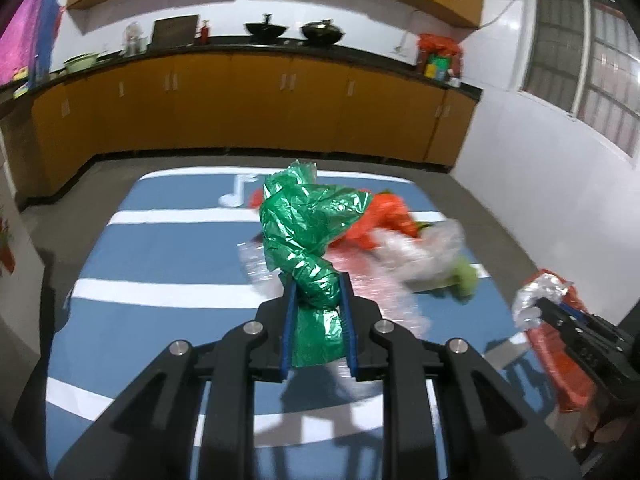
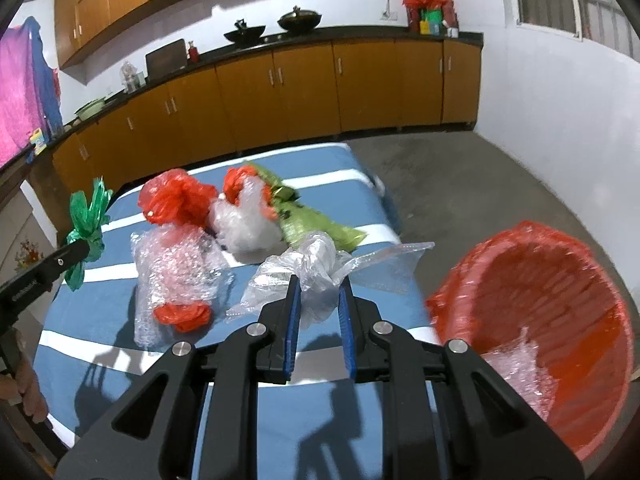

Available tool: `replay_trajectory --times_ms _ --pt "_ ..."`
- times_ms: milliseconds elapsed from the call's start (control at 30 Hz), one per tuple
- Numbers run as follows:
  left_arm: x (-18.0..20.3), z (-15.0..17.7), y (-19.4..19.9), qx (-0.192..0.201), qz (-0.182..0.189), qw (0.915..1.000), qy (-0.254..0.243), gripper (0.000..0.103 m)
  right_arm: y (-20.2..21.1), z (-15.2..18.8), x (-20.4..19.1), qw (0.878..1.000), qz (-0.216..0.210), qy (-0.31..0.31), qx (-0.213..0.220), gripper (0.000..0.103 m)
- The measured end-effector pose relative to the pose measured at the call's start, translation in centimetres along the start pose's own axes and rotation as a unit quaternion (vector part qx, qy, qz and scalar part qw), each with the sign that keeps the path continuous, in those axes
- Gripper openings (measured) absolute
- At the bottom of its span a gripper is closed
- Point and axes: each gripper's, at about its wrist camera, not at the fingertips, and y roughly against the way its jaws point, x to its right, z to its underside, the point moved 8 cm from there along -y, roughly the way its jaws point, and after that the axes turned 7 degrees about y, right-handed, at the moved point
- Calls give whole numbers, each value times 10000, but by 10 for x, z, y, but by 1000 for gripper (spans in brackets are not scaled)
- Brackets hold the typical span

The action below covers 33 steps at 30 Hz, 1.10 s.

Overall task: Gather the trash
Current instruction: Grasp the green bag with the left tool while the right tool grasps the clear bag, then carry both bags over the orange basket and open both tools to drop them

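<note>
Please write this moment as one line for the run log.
left gripper: shut on green bag | right gripper: shut on clear plastic | red bin: beside table, bubble wrap inside

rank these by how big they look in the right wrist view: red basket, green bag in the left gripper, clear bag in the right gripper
1. red basket, easily the largest, though it is close to the camera
2. clear bag in the right gripper
3. green bag in the left gripper, though farther off, so unsure
</note>
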Motion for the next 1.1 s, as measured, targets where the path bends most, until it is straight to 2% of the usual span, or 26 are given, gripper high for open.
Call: replay_trajectory --times_ms 233,533,767,1100 --pt "57 6 7 -34 495 9984 -268 21 29 -4 34 9987 440 28 260 19" --pt "124 24 10 -227 1169 9913 -562 21 55 6 85 9955 816 -356 333 19" --pt "177 38 9 -380 1673 9824 -736 21 72 24 123 9913 1082 -679 302 19" --pt "257 68 4 -733 2372 9625 -1098 21 94 39 172 9824 1498 -1069 320 19"
